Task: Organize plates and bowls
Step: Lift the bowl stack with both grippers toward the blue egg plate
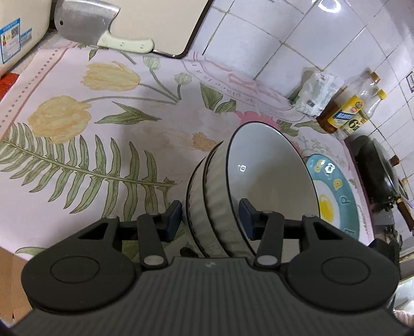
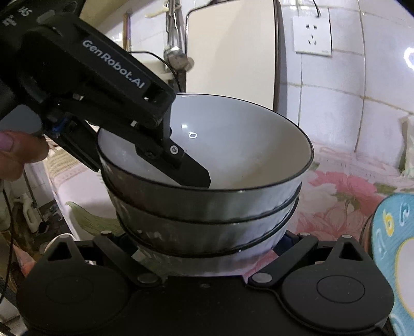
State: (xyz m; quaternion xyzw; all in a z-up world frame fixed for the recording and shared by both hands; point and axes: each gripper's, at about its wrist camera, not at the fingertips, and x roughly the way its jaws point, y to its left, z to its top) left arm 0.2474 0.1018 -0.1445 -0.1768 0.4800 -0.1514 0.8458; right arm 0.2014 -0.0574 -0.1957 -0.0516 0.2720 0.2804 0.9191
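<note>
The left gripper (image 1: 211, 218) pinches the wall of the bowls (image 1: 220, 196), one finger inside and one outside, the stack standing upright with mouths up, just ahead of the right gripper's (image 2: 207, 248) spread jaws.

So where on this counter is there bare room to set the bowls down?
The wide stretch of floral tablecloth between the cleaver and the bowl stack is bare. Right of the stack it is crowded: teal plate, bottles, black wok.
</note>
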